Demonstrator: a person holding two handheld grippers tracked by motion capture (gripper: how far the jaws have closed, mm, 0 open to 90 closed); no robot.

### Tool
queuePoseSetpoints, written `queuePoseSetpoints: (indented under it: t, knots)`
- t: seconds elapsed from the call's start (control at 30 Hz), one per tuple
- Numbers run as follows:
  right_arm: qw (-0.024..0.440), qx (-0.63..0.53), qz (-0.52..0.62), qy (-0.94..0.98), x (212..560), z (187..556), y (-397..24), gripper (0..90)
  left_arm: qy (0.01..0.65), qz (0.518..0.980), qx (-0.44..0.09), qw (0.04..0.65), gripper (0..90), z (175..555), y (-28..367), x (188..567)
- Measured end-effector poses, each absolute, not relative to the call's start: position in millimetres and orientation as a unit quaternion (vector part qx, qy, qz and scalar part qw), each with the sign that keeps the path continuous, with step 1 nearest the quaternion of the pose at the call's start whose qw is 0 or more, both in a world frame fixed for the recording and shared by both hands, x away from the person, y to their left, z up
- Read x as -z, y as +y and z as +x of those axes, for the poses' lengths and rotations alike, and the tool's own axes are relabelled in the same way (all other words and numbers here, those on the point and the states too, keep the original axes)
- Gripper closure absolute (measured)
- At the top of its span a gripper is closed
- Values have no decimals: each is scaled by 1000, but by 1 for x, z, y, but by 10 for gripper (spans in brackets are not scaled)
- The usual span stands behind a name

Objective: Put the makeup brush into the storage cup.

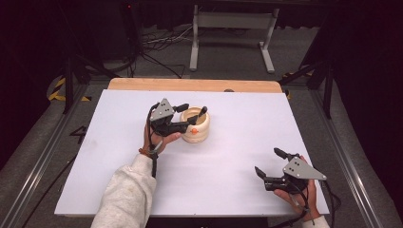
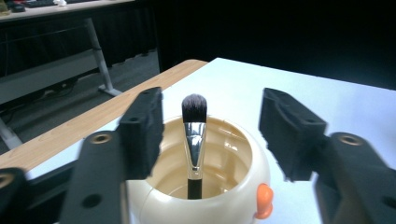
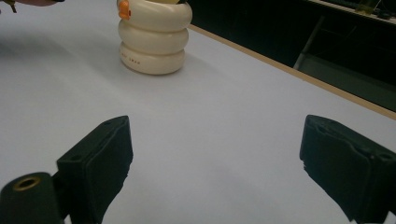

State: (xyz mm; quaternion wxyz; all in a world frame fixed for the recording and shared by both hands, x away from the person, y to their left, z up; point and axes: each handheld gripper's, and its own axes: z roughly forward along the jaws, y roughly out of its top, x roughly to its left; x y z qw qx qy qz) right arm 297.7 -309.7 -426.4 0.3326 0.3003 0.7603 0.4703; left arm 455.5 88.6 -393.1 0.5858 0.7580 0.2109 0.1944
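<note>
A cream cup stands at the centre of the white tabletop, a makeup brush upright inside it. The left tool is released, jaws either side of the brush without touching. At lower right, the right tool is released too.

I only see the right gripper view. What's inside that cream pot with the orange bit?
Observer: A makeup brush stands in the pot, bristles up.
Operator: Is anyone holding it?
Observer: No. The left gripper has its jaws open on either side of the brush, not touching it.
Operator: Where's my gripper?
Observer: The right gripper is near the front right corner of the white table, open and well apart from the pot.
</note>
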Motion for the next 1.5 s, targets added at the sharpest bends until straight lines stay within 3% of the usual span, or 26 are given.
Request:
queuePoseSetpoints:
  t: [0.27, 0.53, 0.77, 1.5]
  knots:
    - [332, -471, 302, 759, 426, 297, -310, 103, 229, 748, -218, 584, 191, 448, 98, 385]
    - [333, -470, 300, 760, 426, 297, -310, 104, 229, 744, -234, 582, 64, 444, 110, 381]
    - [332, -470, 301, 761, 426, 297, -309, 104, 229, 752, -251, 565, 25, 437, 113, 380]
    - [331, -469, 300, 762, 426, 297, -308, 105, 220, 753, -275, 556, 24, 414, 131, 370]
